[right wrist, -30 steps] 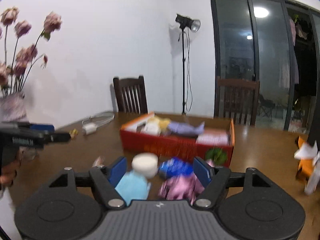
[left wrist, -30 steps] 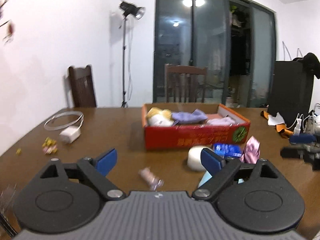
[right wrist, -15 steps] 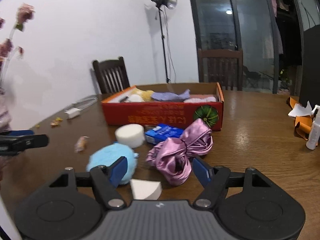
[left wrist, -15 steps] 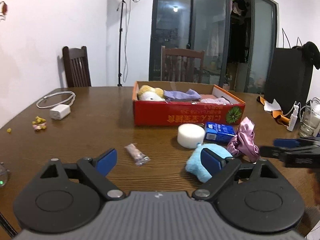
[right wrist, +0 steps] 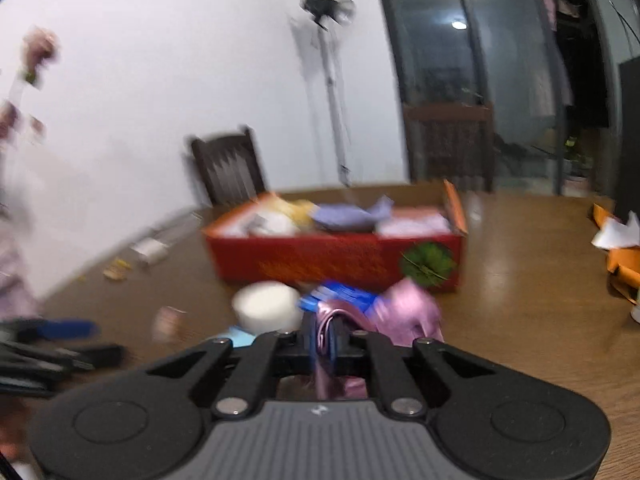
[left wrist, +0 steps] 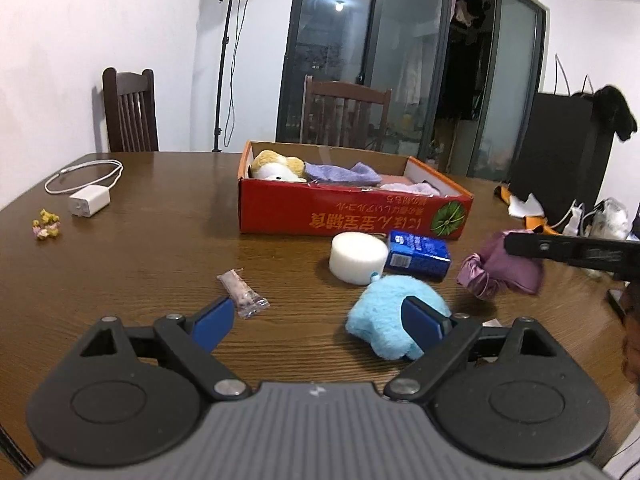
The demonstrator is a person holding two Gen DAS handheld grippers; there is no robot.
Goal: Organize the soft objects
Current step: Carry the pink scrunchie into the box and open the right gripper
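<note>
Now right hand-held gripper point(right wrist: 322, 340) pinching purple scrunchie point(right wrist: 404, 314); left hand-held gripper point(left wrist: 316, 320) spread.

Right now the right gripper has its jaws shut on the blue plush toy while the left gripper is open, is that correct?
Not quite. The right gripper is shut on the purple satin scrunchie, as the right wrist view shows. The blue plush toy lies on the table. The left gripper is open.

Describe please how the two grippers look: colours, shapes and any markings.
Both look alike. The left gripper has a ribbed grey body with a small white logo, two round black discs, black linkage arms with silver pivot pins, and blue fingers. The right gripper shows the same parts, blurred.
</note>
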